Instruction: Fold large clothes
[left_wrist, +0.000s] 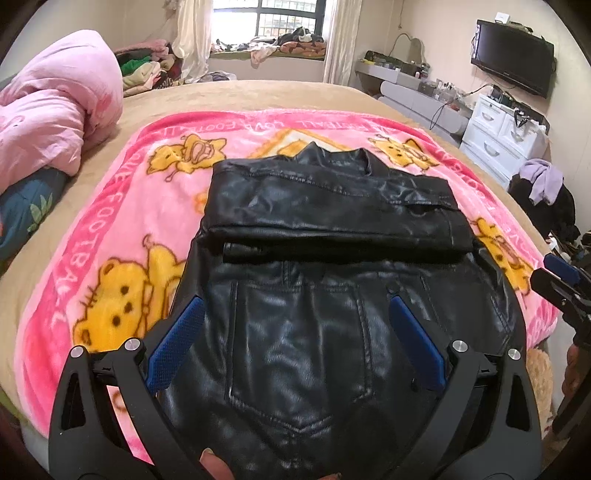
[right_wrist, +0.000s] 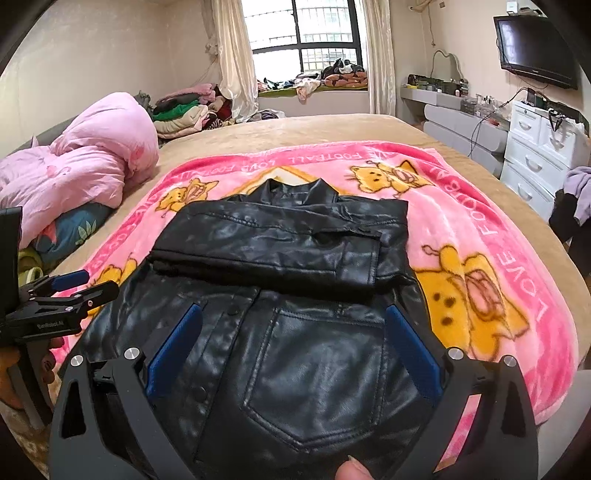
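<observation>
A black leather jacket lies on a pink cartoon blanket on the bed, sleeves folded across its upper part, collar at the far end. It also shows in the right wrist view. My left gripper is open, its blue pads spread above the jacket's near left part. My right gripper is open above the jacket's near right part, over a chest pocket. Each gripper shows at the edge of the other's view: the right gripper and the left gripper. Both are empty.
A pink quilt is heaped at the bed's left. The tan bed cover stretches beyond the blanket. White drawers, a wall TV and a chair with clothes stand at the right. Clothes piles lie by the window.
</observation>
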